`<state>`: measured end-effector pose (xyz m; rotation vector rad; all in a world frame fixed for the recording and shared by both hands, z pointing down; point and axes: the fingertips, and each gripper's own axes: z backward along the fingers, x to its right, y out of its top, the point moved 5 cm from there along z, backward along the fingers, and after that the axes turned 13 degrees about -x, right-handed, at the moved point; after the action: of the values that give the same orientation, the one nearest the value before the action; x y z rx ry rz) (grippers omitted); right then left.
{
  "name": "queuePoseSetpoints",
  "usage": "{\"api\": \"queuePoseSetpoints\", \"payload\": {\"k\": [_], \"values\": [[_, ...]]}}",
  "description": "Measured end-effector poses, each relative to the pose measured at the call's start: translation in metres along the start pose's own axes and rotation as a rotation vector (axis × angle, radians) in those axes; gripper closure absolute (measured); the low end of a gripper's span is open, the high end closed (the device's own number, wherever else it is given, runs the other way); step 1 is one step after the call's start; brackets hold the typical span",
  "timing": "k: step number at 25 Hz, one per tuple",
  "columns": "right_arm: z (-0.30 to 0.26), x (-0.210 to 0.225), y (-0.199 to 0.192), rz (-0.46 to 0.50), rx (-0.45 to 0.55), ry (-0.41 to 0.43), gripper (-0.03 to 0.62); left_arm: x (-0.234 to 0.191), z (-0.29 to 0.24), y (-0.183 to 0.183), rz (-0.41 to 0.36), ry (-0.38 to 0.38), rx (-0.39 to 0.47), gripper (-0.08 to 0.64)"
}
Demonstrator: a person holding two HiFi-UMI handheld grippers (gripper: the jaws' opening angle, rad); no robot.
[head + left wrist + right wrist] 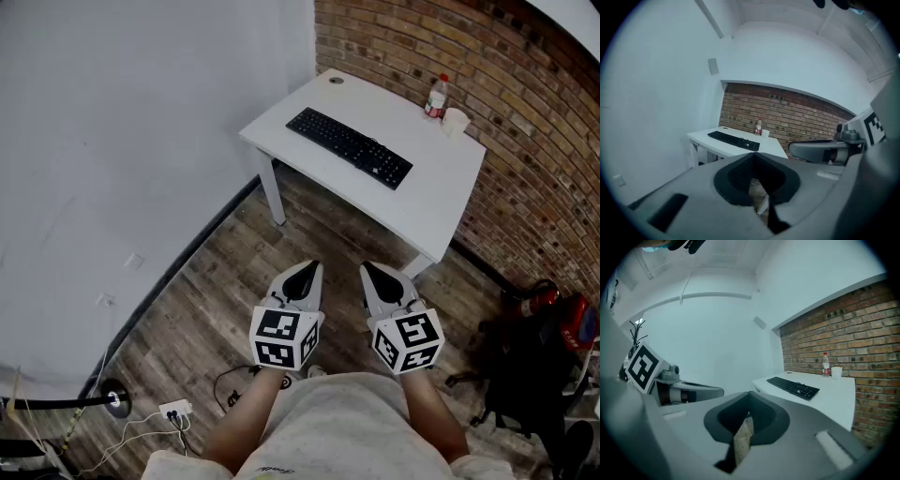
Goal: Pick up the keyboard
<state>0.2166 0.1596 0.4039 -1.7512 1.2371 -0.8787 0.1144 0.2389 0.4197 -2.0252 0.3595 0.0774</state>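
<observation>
A black keyboard (349, 147) lies flat across the middle of a white table (291, 111) in the corner; it also shows as the keyboard (733, 139) and the keyboard (793, 386) in the gripper views, well ahead of both. My left gripper (302, 278) and right gripper (379, 277) hang side by side over the wooden floor, well short of the table, both shut with nothing between the jaws. Each one's marker cube sits close to my body.
A plastic bottle (435, 97) and a white cup (455, 121) stand at the table's far edge by the brick wall (525, 122). A black office chair (530, 375) is at the right. Cables and a power strip (175, 410) lie on the floor at the left.
</observation>
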Motion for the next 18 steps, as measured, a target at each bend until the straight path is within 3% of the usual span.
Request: {"api": "queuePoseSetpoints", "payload": {"k": [10,18], "values": [[-0.007,0.004,-0.001,-0.050,-0.009,-0.035,0.583,-0.003,-0.002,0.001,-0.005,-0.017,-0.015,0.565],[-0.026,0.006,0.008,-0.055,-0.016,-0.011,0.583,-0.025,-0.010,0.009,0.020,-0.003,-0.014,0.565]]}}
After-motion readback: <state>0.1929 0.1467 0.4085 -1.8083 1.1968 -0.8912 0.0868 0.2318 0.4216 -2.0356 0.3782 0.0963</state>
